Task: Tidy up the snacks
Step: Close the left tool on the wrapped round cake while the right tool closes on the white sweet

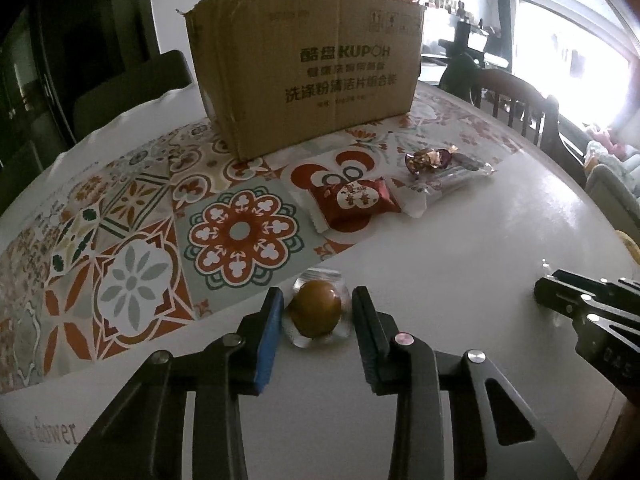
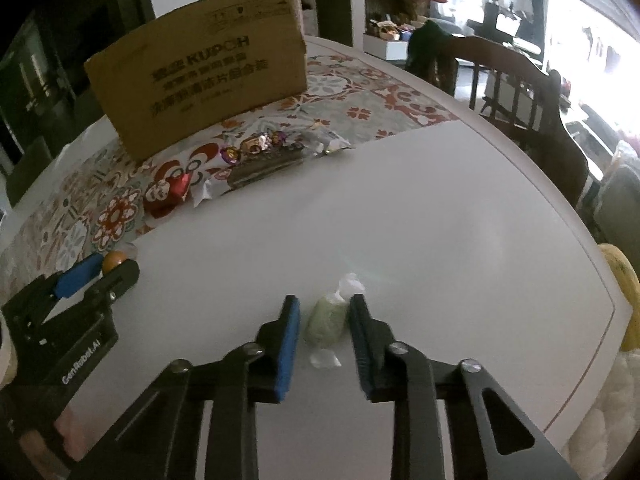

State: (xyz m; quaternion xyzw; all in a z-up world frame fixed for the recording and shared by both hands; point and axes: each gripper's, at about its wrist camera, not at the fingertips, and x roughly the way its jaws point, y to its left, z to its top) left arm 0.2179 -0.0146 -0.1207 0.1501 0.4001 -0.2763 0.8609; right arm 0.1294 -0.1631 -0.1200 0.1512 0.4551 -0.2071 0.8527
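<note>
A round brown snack (image 1: 316, 312) in a clear wrapper lies on the white table (image 1: 460, 240), at the edge of the patterned mat (image 1: 140, 248). My left gripper (image 1: 318, 292) is shut on it, a pad against each side of the wrapper. In the right wrist view, my right gripper (image 2: 325, 299) is shut on a small pale green candy (image 2: 325, 320) in a clear twist wrapper. A red packet (image 1: 356, 200) and a clear bag of foil-wrapped candies (image 1: 436, 164) lie on the mat in front of the open cardboard box (image 1: 304, 68).
The box stands upright at the far side of the mat. Dark wooden chairs (image 2: 516, 92) ring the table's right edge. A yellow banana (image 2: 624, 280) lies at the right rim. Bare white tabletop (image 2: 400, 220) lies between the grippers and the mat.
</note>
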